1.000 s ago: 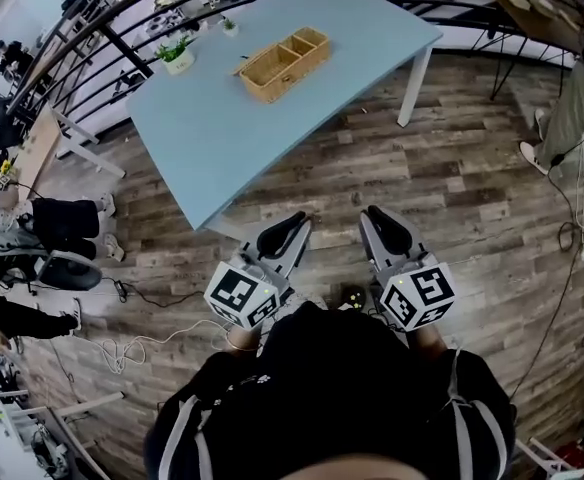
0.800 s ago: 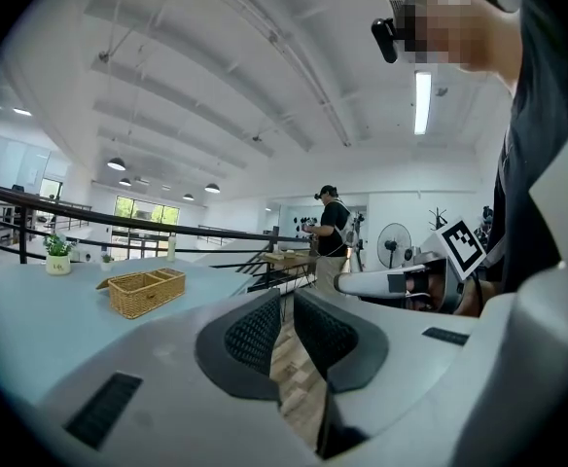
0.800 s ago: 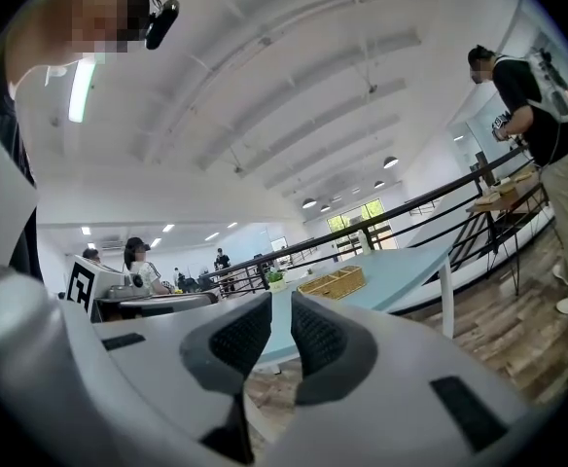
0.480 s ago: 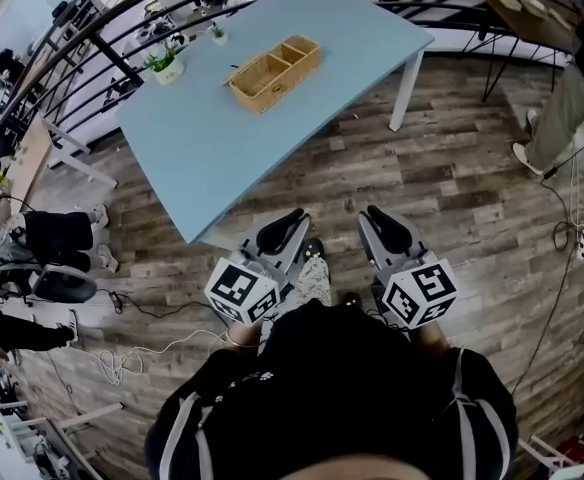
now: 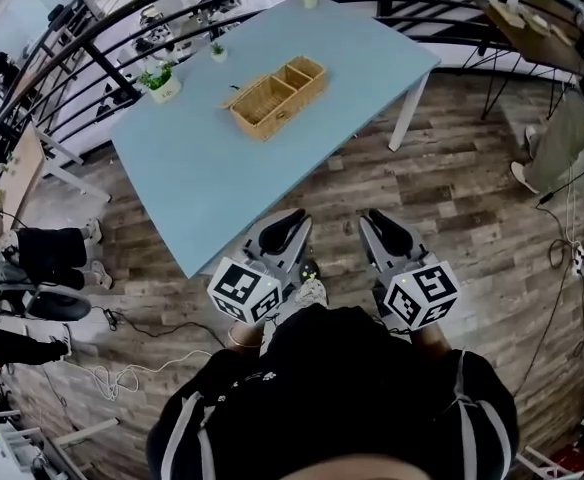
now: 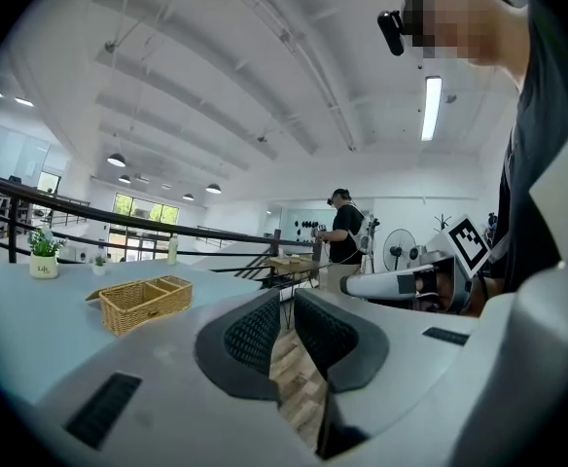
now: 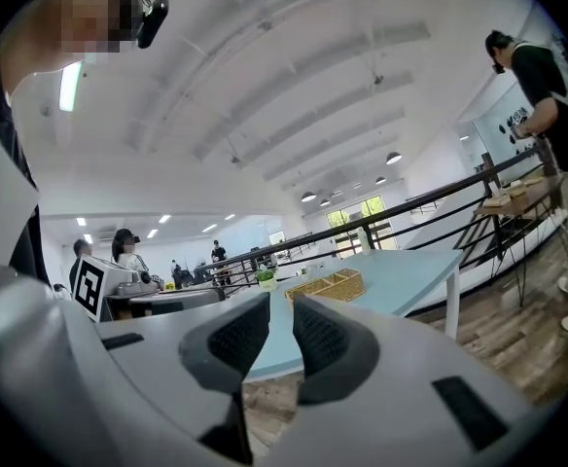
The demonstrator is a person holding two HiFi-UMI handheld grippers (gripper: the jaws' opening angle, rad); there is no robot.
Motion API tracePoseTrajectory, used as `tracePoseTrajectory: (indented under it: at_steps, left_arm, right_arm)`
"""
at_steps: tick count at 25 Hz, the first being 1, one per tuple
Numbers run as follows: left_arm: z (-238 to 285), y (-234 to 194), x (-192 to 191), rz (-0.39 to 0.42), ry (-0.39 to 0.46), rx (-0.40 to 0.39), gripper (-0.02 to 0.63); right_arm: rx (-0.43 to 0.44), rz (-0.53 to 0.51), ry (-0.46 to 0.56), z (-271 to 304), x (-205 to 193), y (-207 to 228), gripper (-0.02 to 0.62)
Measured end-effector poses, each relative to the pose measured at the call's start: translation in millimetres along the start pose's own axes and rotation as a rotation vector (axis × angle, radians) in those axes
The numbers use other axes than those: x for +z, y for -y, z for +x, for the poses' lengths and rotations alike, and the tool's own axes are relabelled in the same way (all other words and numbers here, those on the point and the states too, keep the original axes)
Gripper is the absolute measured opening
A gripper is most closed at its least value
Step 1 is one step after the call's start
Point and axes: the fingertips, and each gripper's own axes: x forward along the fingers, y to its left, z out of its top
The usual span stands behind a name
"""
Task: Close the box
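The box is tan wicker weave, the table pale blue, the floor brown wood-grain planks.

- I took this for a big open-plan lab or test floor on a mezzanine, not a home.
- A black railing ran along the open edge, with more desks and gear beyond it.
- The high white ceiling carried a strip light and round pendant lamps.
- Loose cables trailed over the wood-plank floor.
- One light-blue table stood alone in the open.
- Another person stood working at a bench, near a pedestal fan.
- Seated people were at desks.
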Motion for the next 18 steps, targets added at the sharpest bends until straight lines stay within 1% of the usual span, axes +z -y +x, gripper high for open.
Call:
tracePoseTrajectory:
  at_steps: [7,18]
  left_arm:
    - [24,-56,7,-0.022,-0.008,0.009,0.026]
    - [50,-123,12,-0.041,-0.026,-0.027,0.035]
  right_arm:
    - [-0.005,-0.005,-0.017,54,13,17,0.081]
    - [-0.046,0.004,-0.035,119,24,30,0.086]
